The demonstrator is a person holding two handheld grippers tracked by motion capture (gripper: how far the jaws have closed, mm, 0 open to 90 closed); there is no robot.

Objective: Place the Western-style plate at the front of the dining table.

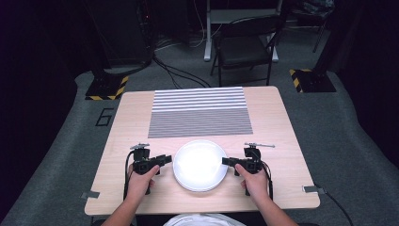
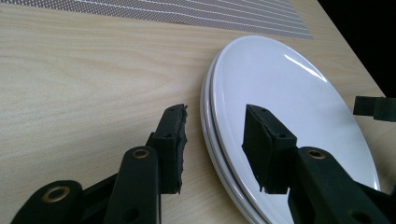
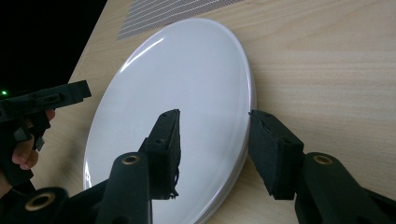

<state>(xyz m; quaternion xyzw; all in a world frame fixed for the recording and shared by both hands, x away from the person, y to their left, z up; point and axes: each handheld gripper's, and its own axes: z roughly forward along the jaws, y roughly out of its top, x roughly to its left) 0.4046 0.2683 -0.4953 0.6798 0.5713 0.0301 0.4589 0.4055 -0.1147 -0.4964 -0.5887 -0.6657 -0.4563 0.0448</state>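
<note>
Light wooden desk (image 1: pixel 131 122) in dark room, striped grey-and-white mat (image 1: pixel 200 112) at far half. Stack of round white plates (image 1: pixel 199 165) near front edge, centred between hands. Left gripper (image 1: pixel 165 159) jaws spread, straddling plates' left rim. Right gripper (image 1: pixel 227 161) jaws spread, straddling right rim. Black folding chair (image 1: pixel 244 44) beyond desk.

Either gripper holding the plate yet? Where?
No. Both the left gripper and right gripper are open, jaws straddling opposite rims of the plate, unclamped.
</note>
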